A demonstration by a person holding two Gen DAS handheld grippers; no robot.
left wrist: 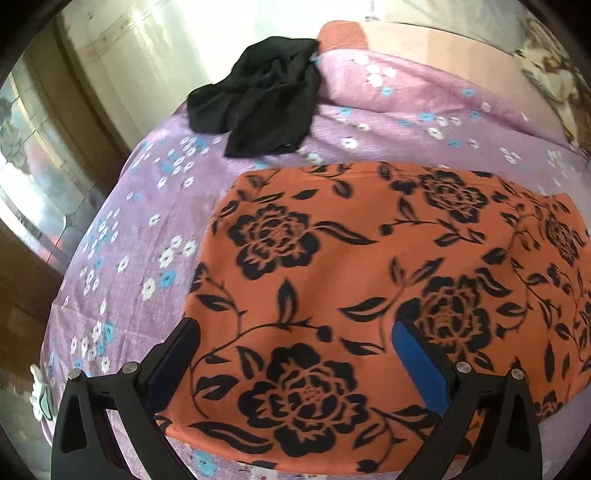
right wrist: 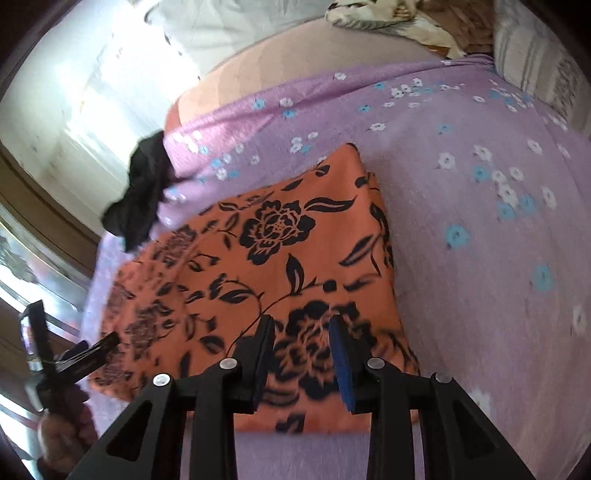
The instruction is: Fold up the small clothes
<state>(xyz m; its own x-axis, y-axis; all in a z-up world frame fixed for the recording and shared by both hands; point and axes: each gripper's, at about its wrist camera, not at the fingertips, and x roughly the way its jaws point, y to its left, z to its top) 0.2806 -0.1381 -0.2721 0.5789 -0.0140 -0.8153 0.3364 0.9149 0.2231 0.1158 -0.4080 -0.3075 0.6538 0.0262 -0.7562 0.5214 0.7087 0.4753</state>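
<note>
An orange cloth with black flowers [left wrist: 351,280] lies folded flat on the purple flowered bedsheet [left wrist: 147,229]; it also shows in the right wrist view [right wrist: 266,258]. My left gripper [left wrist: 295,332] is wide open, its fingers spread just above the cloth's near part, holding nothing. My right gripper [right wrist: 301,325] is open with a narrower gap, above the cloth's near right part, empty. The left gripper also shows at the left edge of the right wrist view [right wrist: 85,350]. A crumpled black garment [left wrist: 262,103] lies at the bed's far left; it shows in the right wrist view too [right wrist: 144,195].
The bedsheet [right wrist: 480,221] stretches to the right of the cloth. A light headboard or mattress edge [left wrist: 443,48] runs along the far side. A patterned blanket [right wrist: 388,18] and a striped pillow [right wrist: 528,66] lie at the far right. A window and wooden frame [left wrist: 48,147] stand left.
</note>
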